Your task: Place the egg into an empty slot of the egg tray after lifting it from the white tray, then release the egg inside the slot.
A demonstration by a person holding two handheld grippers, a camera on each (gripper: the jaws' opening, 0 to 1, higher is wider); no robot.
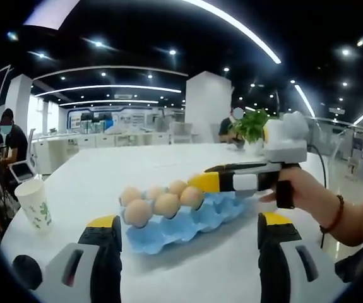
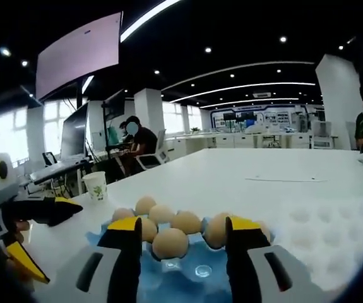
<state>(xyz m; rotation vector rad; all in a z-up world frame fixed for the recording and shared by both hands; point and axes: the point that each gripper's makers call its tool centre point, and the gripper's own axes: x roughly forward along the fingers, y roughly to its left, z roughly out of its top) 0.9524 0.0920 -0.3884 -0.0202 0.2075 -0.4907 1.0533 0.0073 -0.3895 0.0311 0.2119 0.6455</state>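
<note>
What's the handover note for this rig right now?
Left tool: open, holding nothing, hovering short of the blue egg tray.
Right tool: jaws apart over the egg tray, an egg between them in a slot; whether they touch it I can't tell.
White tray: on the table beside the egg tray, no eggs seen in it.
Done: egg looks placed.
Left: back the right tool away.

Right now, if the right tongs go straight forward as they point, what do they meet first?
Most likely the egg between the jaws of the right tongs, sitting in the blue egg tray. The jaws stand open and hold nothing. Depth is unclear, so this is an estimate.
</note>
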